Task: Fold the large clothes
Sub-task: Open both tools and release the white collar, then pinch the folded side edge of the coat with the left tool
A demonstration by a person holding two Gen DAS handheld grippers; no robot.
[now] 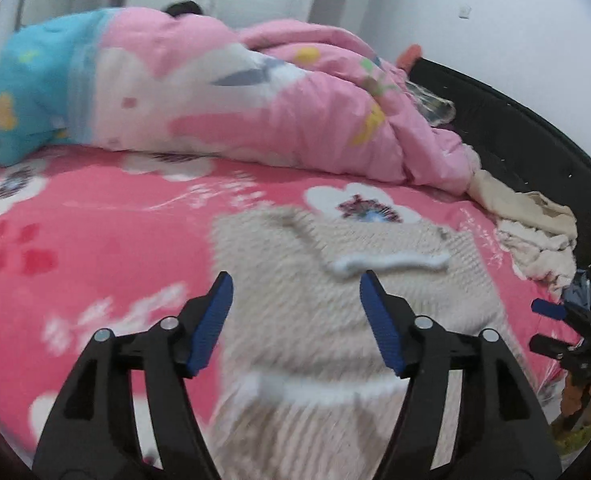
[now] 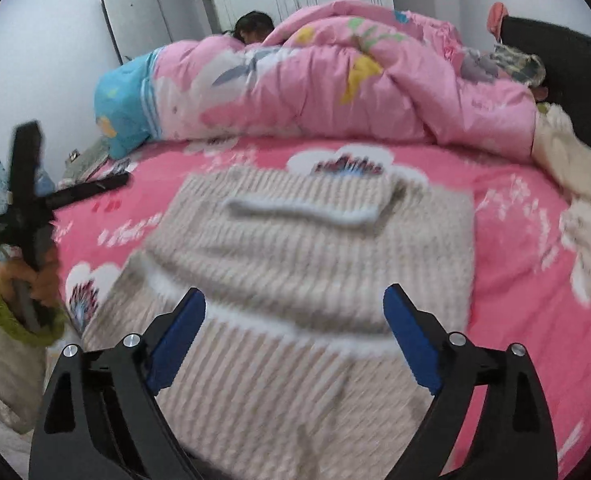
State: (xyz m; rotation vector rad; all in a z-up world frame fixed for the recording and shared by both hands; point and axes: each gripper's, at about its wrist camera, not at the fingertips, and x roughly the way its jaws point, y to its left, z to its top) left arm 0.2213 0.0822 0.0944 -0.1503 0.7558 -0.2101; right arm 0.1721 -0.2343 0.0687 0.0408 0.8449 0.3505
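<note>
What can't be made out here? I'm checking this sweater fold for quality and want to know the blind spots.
- Knit sweater: near edge cut off behind the right gripper in the right wrist view; motion blur smears its knit in both views.
- Sweater's left part, left wrist view: hidden behind the left gripper.
- Cream clothes: cut off by the dark bed frame; item count unclear.
- Whatever lies beyond the pink duvet.
</note>
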